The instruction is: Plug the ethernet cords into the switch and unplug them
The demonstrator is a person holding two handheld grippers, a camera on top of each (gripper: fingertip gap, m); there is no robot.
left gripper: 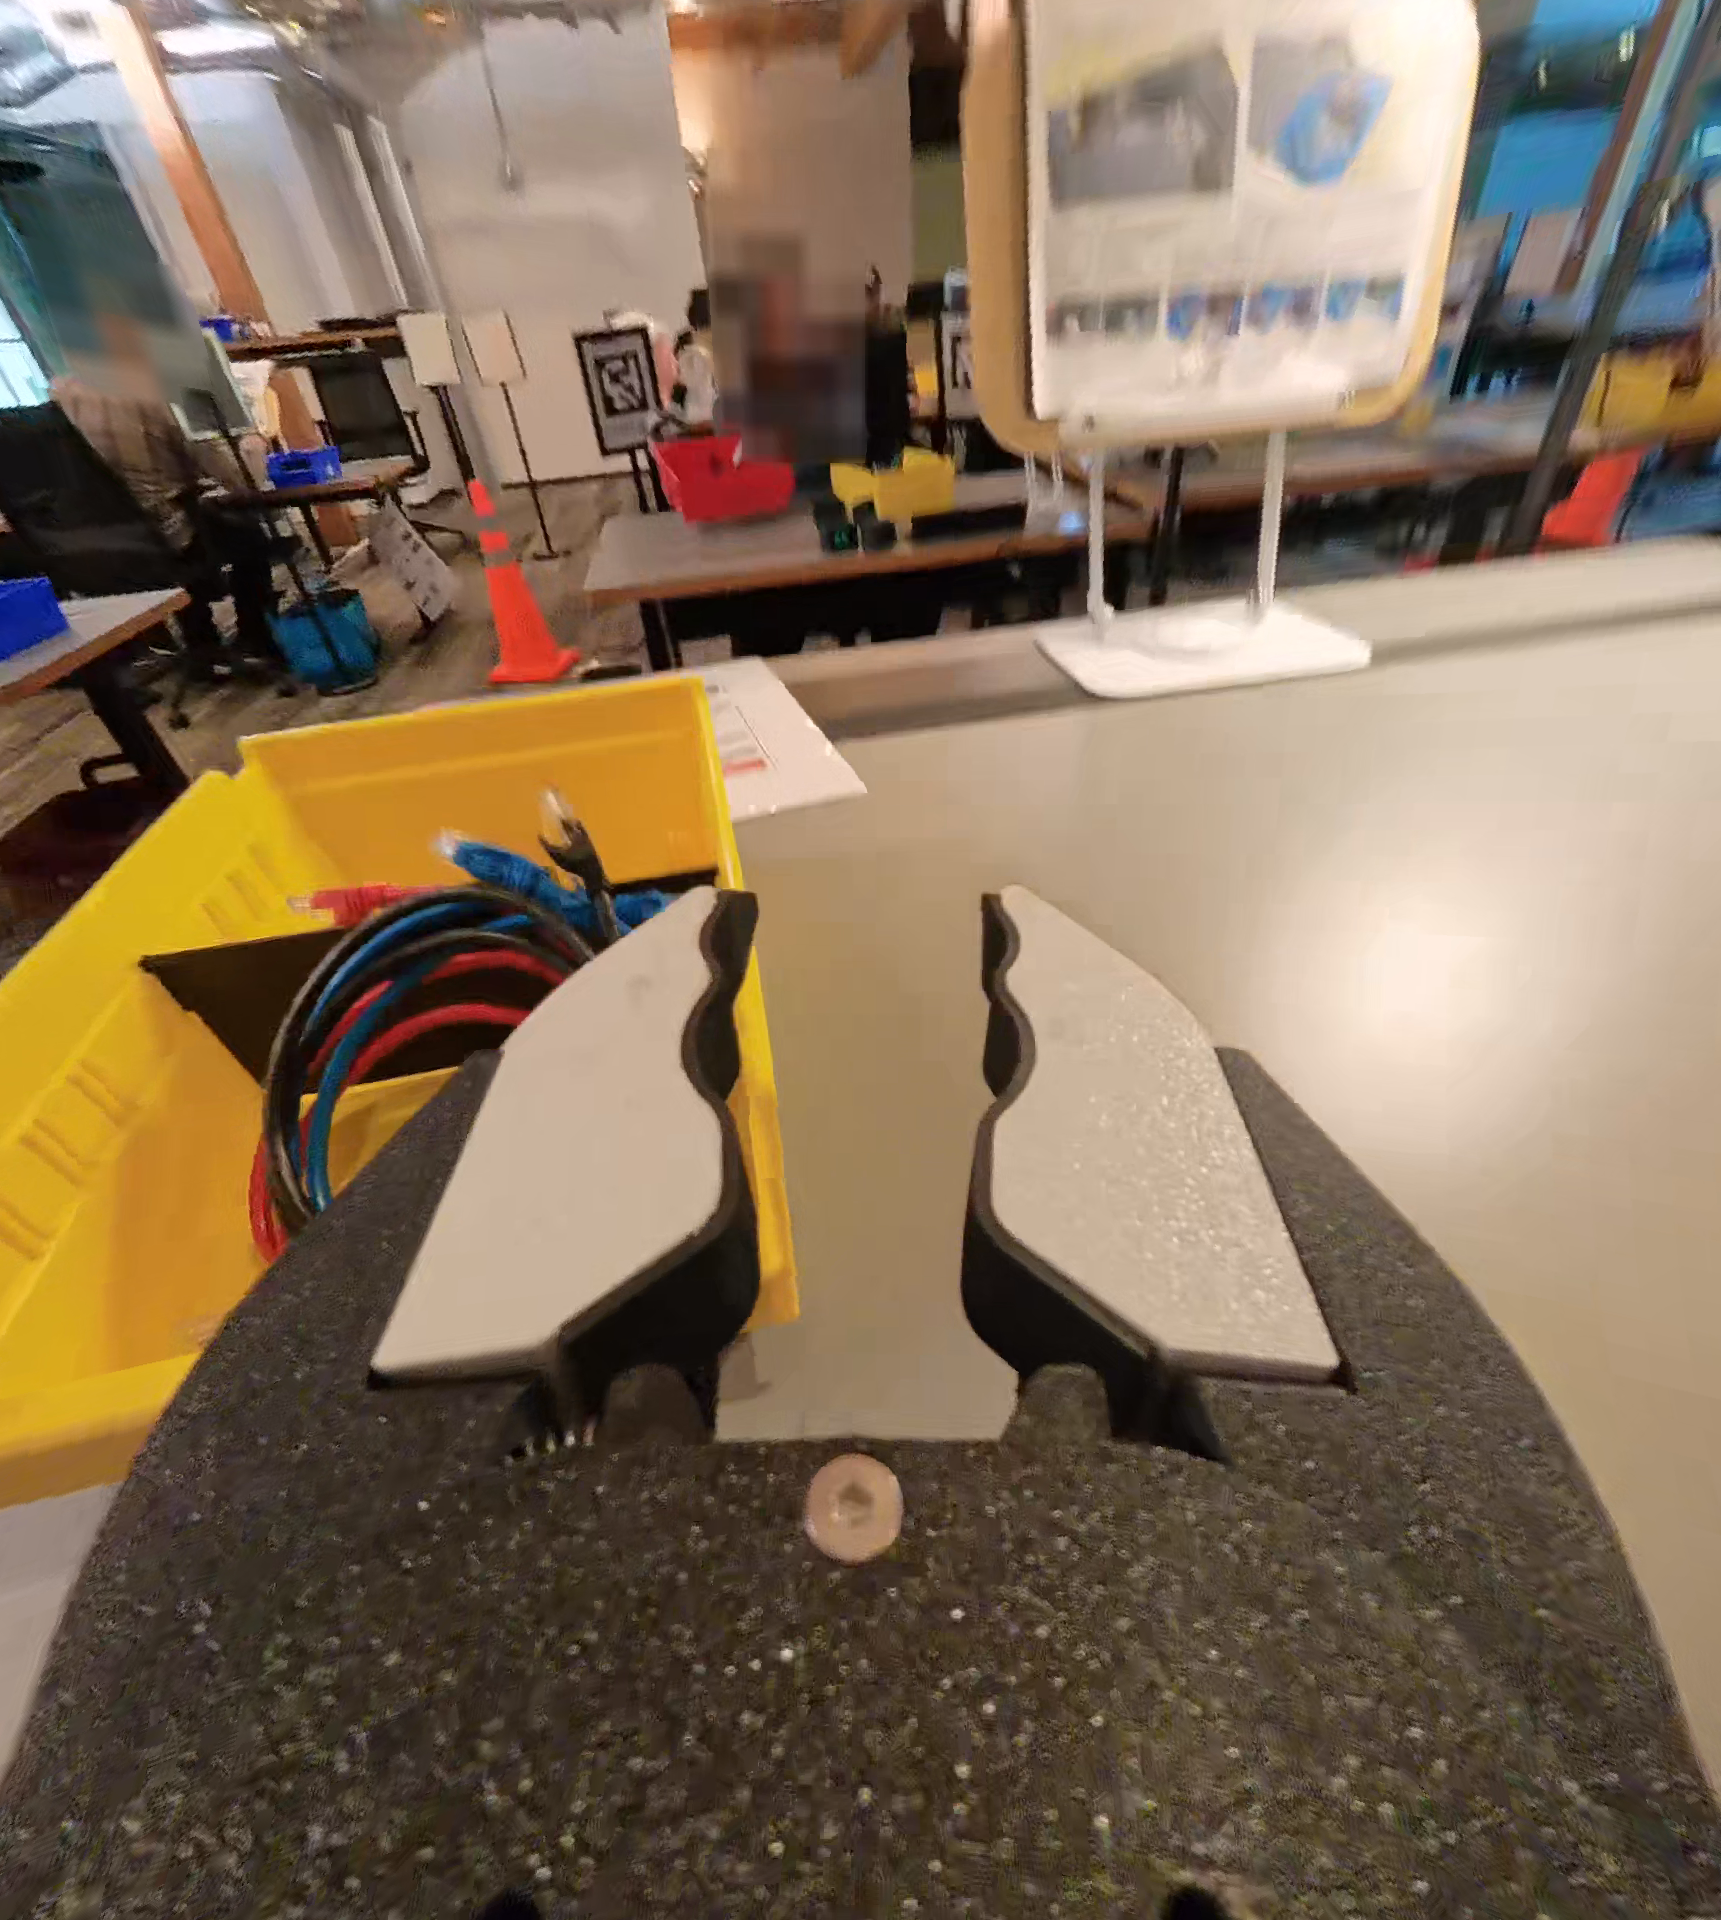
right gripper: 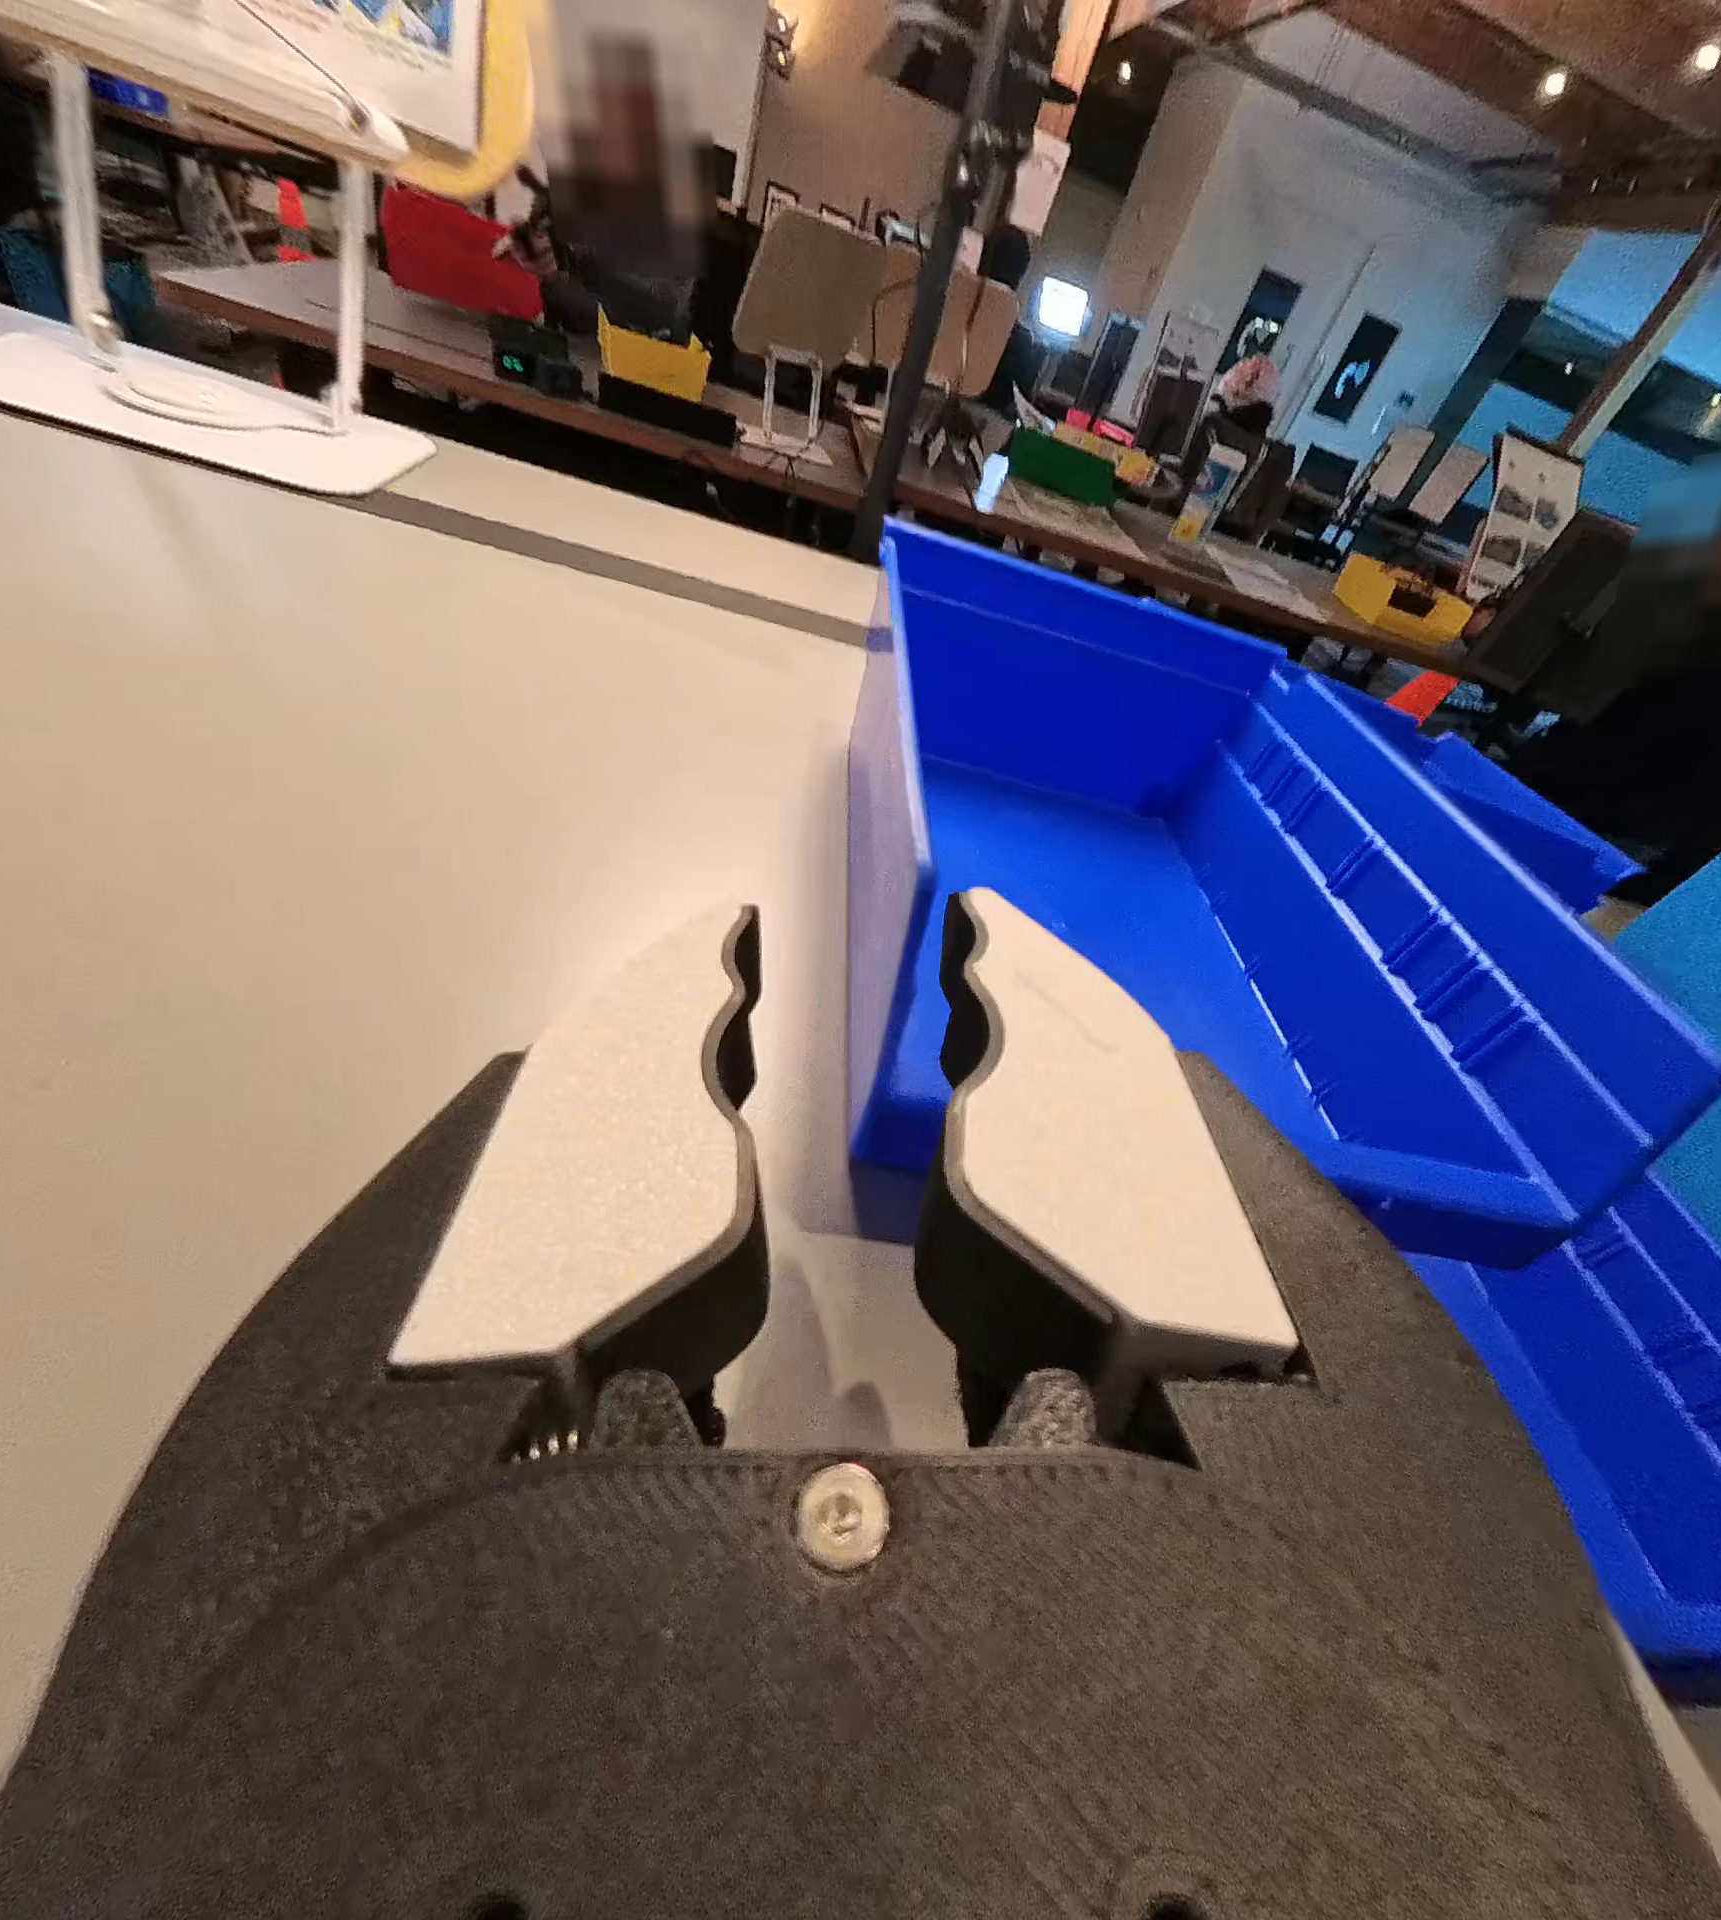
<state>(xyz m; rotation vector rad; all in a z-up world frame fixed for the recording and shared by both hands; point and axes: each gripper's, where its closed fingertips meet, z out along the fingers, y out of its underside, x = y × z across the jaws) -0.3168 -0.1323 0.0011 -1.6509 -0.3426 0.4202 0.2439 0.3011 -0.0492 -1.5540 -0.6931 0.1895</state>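
Left claw (left gripper: 869, 909) spread, empty | ethernet cords (left gripper: 399, 997) left of frame, coiled in yellow bin (left gripper: 108, 1091) | right claw (right gripper: 851, 914) spread, empty, farther | switch unseen

Speckled black hand-held gripper (left gripper: 868, 920), pale grey wavy-edged fingers (left gripper: 586, 1153), silver screw (left gripper: 854, 1509)

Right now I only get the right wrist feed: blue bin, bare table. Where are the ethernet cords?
Observer: Coiled in a yellow bin that the left wrist view shows; red, blue and black ethernet cords.
Operator: Is the left gripper holding one?
Observer: No. The left gripper is open and empty, beside that bin's right wall.
Operator: Any switch over there?
Observer: None visible in either view. A black divider crosses the yellow bin.
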